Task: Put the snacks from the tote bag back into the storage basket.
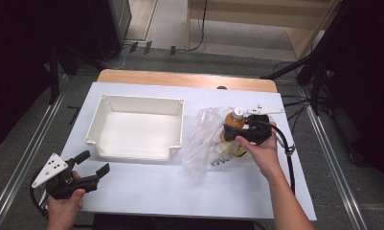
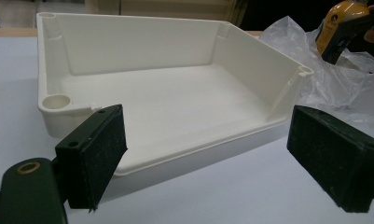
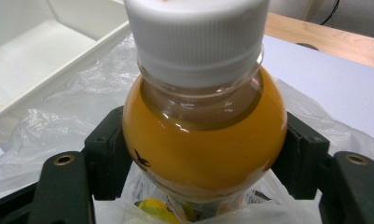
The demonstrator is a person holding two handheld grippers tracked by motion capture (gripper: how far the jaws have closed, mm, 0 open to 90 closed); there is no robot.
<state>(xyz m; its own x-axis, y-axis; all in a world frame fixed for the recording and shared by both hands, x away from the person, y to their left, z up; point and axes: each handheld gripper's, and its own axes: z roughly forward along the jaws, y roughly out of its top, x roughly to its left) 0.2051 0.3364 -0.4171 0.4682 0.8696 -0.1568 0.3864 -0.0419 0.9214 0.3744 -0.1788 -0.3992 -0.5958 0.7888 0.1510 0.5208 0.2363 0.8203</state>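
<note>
Right claw [image 3: 198, 154] clamped on orange bottle [image 3: 203, 140] standing in plastic bag [image 1: 204, 139] directly beneath it, left claw [image 2: 208, 154] wide and empty near white tray [image 2: 175, 93]; risk: clinging bag lifts too, snagging the bottle.

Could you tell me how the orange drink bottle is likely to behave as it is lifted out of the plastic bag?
The bottle looks nearly full, so probably heavy for its size. Its smooth, rounded shoulder between the right gripper fingers may slip. The thin, crinkled bag is floppy and might cling.
</note>
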